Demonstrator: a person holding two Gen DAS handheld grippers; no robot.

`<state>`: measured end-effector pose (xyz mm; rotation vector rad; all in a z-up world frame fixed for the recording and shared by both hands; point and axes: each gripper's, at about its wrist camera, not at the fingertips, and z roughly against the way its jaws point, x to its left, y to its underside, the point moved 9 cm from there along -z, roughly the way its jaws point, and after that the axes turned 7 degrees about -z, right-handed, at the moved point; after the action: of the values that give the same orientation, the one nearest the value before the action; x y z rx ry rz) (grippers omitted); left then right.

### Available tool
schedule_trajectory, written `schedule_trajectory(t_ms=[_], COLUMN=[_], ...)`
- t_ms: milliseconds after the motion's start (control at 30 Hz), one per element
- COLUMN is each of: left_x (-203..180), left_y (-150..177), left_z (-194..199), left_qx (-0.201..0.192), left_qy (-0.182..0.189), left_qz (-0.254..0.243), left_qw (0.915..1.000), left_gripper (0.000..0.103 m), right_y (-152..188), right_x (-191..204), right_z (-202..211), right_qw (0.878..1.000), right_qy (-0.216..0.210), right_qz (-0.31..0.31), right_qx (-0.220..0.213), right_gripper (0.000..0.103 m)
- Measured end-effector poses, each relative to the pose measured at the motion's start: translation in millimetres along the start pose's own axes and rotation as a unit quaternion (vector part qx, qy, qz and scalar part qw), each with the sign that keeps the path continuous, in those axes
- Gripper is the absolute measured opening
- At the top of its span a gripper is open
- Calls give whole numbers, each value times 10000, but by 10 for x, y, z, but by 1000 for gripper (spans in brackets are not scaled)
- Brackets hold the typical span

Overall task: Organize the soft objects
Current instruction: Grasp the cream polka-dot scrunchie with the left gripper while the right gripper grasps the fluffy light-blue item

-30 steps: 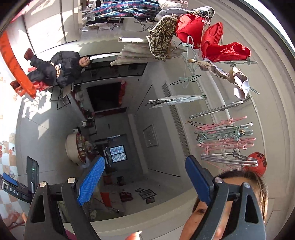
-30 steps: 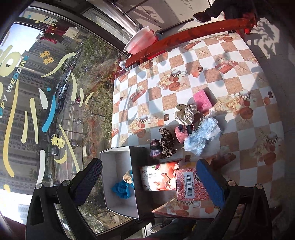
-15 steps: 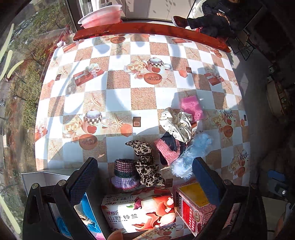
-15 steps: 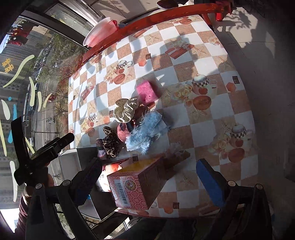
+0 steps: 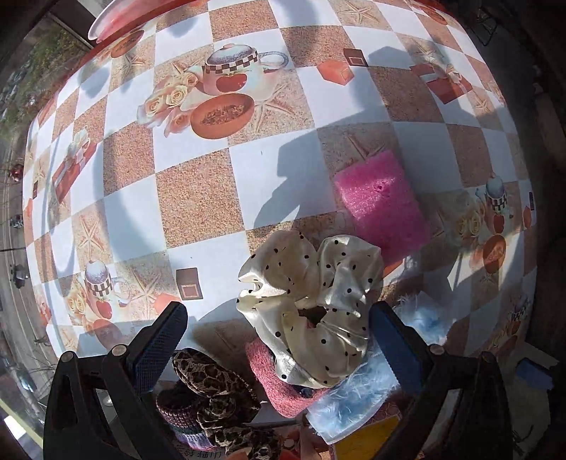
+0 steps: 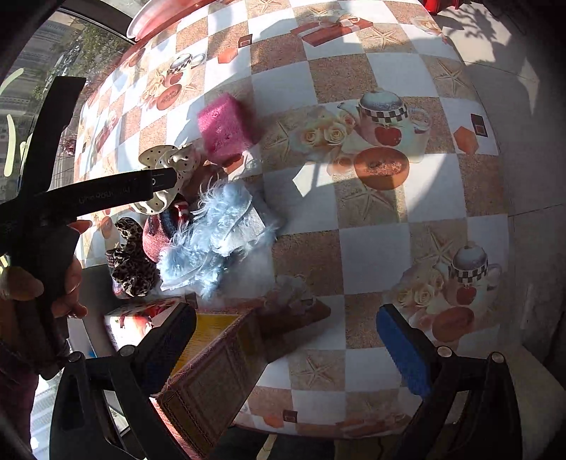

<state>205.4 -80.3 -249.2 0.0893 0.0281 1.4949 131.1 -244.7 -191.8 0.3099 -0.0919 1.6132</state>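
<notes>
Several soft things lay heaped near the front edge of the table (image 5: 198, 198), on its checkered oilcloth printed with teapots and starfish. The left gripper (image 5: 279, 339) hovered low over the heap with its jaws spread wide and nothing between the pads; a cream polka-dot scrunchie (image 5: 315, 311) sat directly between the two blue fingers (image 5: 396, 350), resting on a pink knitted piece (image 5: 279, 385). Just behind the scrunchie, toward the middle of the table, lay a pink sponge (image 5: 378, 201), touching or nearly touching it. A leopard-print scrunchie (image 5: 215, 389) lay beside the pink knit on a striped knitted band (image 5: 177, 414), and a fluffy light-blue scrunchie (image 6: 215, 233) spread out on the heap's other side.

The right gripper (image 6: 286, 336) hung above the front edge, jaws equally wide apart and empty. Under its left finger stood a patterned carton with a yellow top (image 6: 212, 375), and beside that a printed box with flowers (image 6: 138, 318). A dark item (image 6: 173, 219) sat under the cream scrunchie, possibly another hair band; shadow hid most of it. At the far edge rested a pink basin (image 5: 116, 17).
</notes>
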Motion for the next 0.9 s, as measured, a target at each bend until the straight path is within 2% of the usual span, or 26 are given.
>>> schedule_trajectory(t_ms=[100,133,167,233,267,467,567,800,867,900], left_x=[11,0,-15,-8,24,398,510,706,767,802], left_y=[-28,-26,-26,-20,-19,-20,5,149,189,224], left_z=[-123,-154,-182,-234,-236,-58,4,26,72,123], left_qx=[175,238,269,319,270,-208,-284,-397,-451,-492], left_qy=[-54,18,122,258,303,21,-7,1,-78,-108], left_qz=[-19,-28,-18,66,157,620,690,988,1008,1006], left_qw=[9998,9997,9996,9991,9991,9979,9972,9943,9939,9937], left_gripper=[92,81,57,32,29,29,29,29,29,29], right_y=[-105,-131,-155,-187,-200,-260,-278,-267,-274,-285], right_x=[90,123,161,238,279,618,781,889,857,837], right_z=[-97,-119,-144,-192,-211,-404,-591,-1003,-1005,-976], right_qw=[9997,9994,9989,9974,9964,9817,9735,9457,9496,9521], right_qy=[-10,-1,21,52,57,267,399,1163,1144,1119], right_qz=[231,335,465,718,845,1887,2249,3033,2919,2846], right_qx=[47,45,51,85,84,34,83,84,12,-59], right_gripper=[103,103,103,103,103,103,103,103,101,95])
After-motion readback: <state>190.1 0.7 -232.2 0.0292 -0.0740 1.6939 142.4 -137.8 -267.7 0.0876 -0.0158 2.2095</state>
